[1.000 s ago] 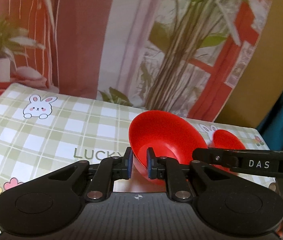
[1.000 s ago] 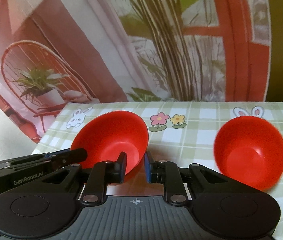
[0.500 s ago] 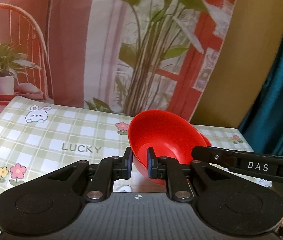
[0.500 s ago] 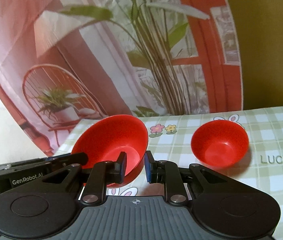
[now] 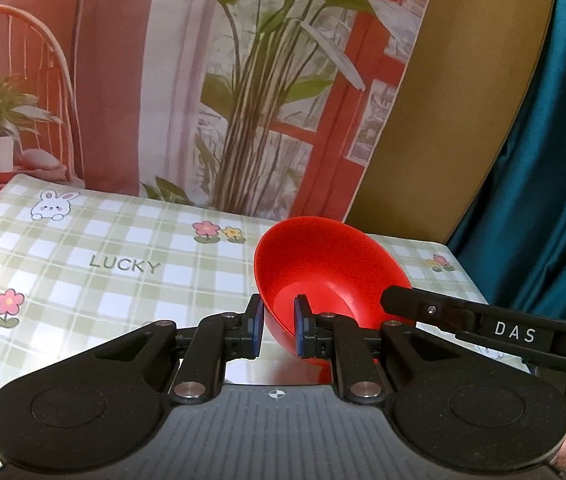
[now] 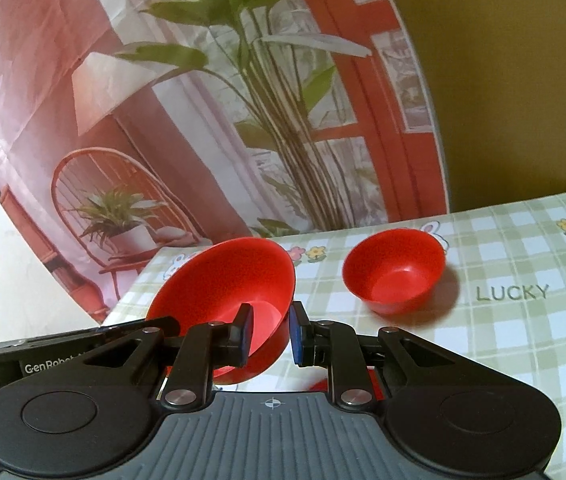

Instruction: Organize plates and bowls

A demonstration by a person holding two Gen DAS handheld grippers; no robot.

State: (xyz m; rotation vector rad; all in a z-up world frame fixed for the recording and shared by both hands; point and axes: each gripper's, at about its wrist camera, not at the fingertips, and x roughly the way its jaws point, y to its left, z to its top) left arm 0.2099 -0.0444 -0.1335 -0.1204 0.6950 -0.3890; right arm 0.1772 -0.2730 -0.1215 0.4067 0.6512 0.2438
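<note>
Each tool (image 5: 277, 330) (image 6: 269, 332) pinches one tilted bowl (image 5: 329, 276) (image 6: 223, 300) by its rim (thin hold); either could slip near the resting bowl (image 6: 395, 270)

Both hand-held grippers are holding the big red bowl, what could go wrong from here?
1. The large red bowl hangs tilted, pinched only at its thin wall by the left hand-held gripper and right hand-held gripper; uneven motion could twist it loose.
2. Lowering it carelessly might knock the small red bowl on the table.
</note>
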